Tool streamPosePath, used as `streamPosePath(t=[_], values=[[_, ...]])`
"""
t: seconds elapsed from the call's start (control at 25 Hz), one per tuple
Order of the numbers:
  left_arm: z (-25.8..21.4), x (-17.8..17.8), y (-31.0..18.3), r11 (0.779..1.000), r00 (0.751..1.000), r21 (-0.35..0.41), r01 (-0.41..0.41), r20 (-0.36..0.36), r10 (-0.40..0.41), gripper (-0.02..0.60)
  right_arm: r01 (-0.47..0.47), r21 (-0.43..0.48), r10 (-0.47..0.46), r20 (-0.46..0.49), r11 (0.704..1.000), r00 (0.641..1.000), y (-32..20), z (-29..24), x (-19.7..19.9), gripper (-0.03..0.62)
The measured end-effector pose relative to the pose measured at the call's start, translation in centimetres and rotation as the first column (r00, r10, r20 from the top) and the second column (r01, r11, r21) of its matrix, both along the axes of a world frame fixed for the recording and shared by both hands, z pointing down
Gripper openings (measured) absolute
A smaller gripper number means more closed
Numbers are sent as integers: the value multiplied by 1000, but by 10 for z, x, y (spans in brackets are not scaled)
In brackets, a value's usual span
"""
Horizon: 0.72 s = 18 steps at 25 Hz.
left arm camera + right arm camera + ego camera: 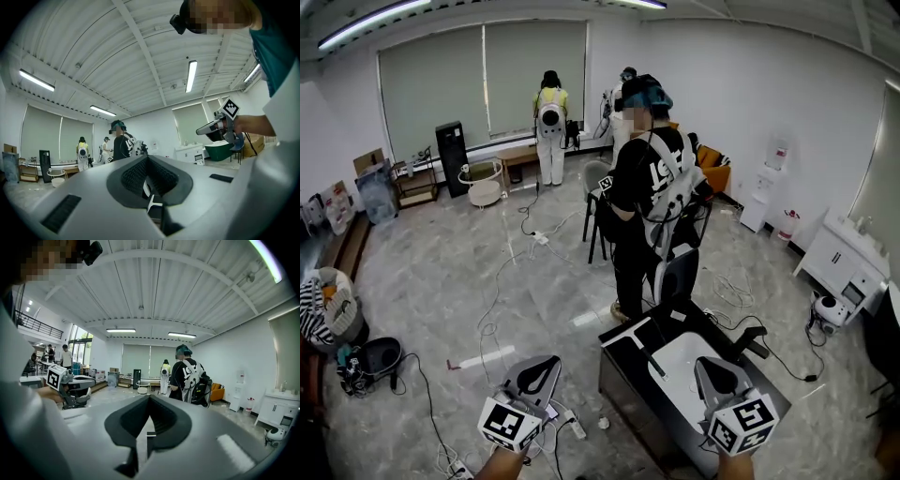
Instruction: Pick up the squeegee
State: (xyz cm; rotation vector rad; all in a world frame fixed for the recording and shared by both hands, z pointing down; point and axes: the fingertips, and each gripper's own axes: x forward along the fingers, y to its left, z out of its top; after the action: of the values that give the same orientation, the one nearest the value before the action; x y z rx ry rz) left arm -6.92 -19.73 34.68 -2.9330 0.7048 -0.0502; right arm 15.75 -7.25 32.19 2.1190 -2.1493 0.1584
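Observation:
A thin dark tool that may be the squeegee lies on the black table, left of its white basin; it is too small to be sure. My left gripper hovers over the floor to the left of the table, jaws together and empty. My right gripper hangs above the basin, shut with nothing in it. In the left gripper view the left gripper points level into the room, with the right gripper held up at the right. The right gripper view shows the right gripper closed, and the left gripper at the left.
A person in black stands just beyond the table beside a dark chair. Cables and a power strip lie on the floor on the left. A white cabinet stands at the right. Two more people are at the back.

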Motion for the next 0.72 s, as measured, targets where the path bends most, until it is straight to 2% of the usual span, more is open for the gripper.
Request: streamPosePath(t=[0.4, 0.72], values=[[6, -26, -30, 990, 990, -11, 138, 21, -138, 4, 140, -18, -140, 14, 990, 990, -67, 15, 2, 9], [18, -25, -39, 974, 973, -20, 227, 46, -226, 5, 231, -41, -230, 31, 972, 973, -112, 36, 17, 9]])
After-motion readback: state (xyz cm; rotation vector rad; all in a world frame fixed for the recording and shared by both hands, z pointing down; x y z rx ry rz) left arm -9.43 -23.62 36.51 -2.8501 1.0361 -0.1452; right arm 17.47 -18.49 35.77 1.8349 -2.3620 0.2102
